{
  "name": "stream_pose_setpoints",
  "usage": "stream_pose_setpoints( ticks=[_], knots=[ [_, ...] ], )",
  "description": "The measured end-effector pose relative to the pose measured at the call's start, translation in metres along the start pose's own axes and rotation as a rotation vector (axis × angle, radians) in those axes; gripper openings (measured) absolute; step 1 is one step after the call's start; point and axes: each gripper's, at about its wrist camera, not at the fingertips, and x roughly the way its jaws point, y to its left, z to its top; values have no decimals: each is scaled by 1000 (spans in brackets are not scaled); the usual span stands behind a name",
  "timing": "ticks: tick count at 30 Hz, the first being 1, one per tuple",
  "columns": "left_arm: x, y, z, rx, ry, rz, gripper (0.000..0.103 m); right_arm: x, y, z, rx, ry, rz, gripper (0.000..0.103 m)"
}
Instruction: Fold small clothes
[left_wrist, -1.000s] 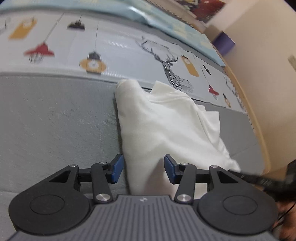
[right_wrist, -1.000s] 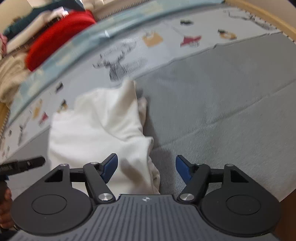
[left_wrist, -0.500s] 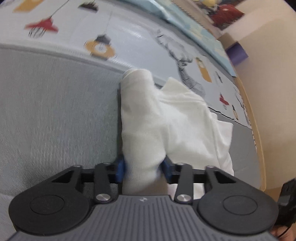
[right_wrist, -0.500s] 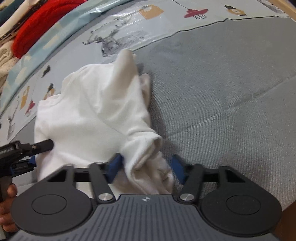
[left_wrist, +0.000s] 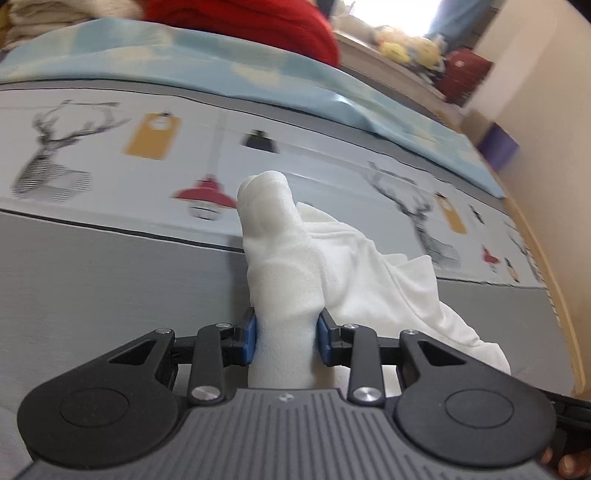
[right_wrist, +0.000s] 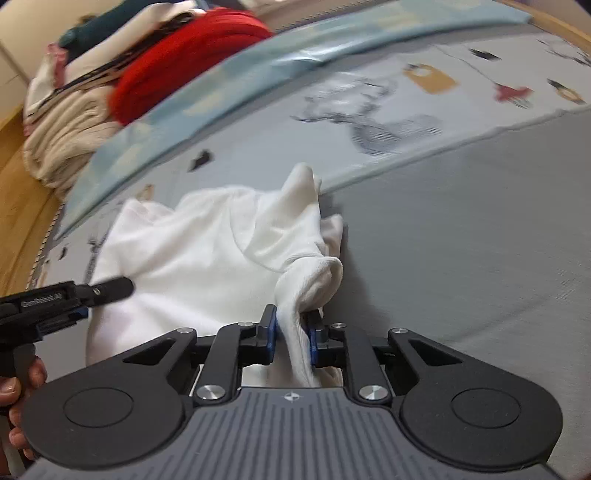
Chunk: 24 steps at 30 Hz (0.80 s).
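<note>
Grey woven bedding (left_wrist: 110, 280); left gripper (left_wrist: 285, 338) and right gripper (right_wrist: 291, 334) each pinch soft white garment (right_wrist: 192, 243), jaws just closing.

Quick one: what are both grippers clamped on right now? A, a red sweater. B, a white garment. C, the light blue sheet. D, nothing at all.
B: the left gripper and the right gripper each have their blue pads pressed onto a bunched part of the white garment, which lies on the grey bed cover.
</note>
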Motion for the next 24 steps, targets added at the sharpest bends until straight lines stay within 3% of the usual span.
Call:
stream_pose_setpoints(
  ticks=[3,4,7,10,15,17,24],
  knots=[
    [-8,19,5,-14,-12,43,41,11,22,-2,-25,2,17,12],
    [-11,24,6,-20,-17,74,47,14,28,-3,-33,5,16,10],
    [-24,36,7,-17,-58,146,49,27,43,-5,-64,32,-13,9],
    [-34,40,3,-16,-43,103,49,39,45,-13,-89,110,-82,11],
    [-38,23,-11,107,-27,112,49,34,36,-14,-68,115,-98,14],
    [-38,14,-18,150,-20,120,49,32,39,-18,-106,116,-116,5],
    [-37,-8,-43,282,42,199,49,28,43,-17,-145,100,-113,5]
  ],
)
